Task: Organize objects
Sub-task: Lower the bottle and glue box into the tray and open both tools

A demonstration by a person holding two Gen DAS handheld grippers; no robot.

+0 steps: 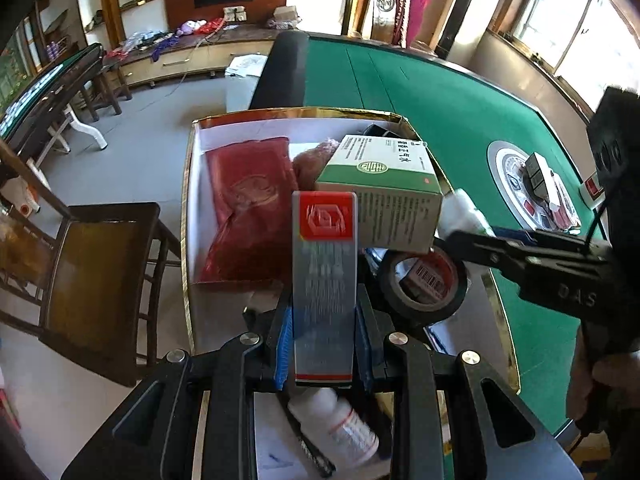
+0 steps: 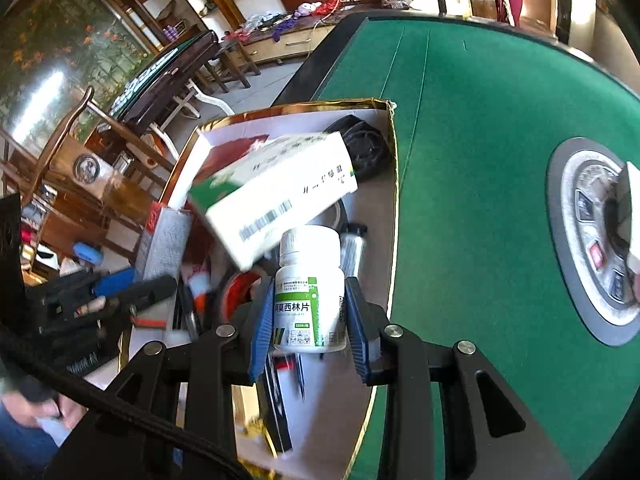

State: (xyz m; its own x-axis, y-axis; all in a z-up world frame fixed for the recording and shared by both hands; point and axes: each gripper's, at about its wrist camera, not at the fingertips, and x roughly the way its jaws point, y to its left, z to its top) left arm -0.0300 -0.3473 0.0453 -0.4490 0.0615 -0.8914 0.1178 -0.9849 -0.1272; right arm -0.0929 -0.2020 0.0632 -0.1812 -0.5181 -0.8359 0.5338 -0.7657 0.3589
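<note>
Both tools loaded above the gold-rimmed cardboard tray (image 1: pixel 188 184) on the green felt tabletop (image 2: pixel 480 160).
Left tool (image 1: pixel 324 344), angled steeply down, clamps a slim grey carton with a red end (image 1: pixel 324 264); right tool (image 2: pixel 308 320), likewise tilted, grips a white green-labelled pill bottle (image 2: pixel 310 300).

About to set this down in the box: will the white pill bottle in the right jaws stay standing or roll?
The white pill bottle is round and smooth, so it would probably roll if laid on its side. It looks taller than wide, and the box floor is crowded, so it may tip against the green and white carton. Its plastic looks stiff, unlikely to crush.
</note>
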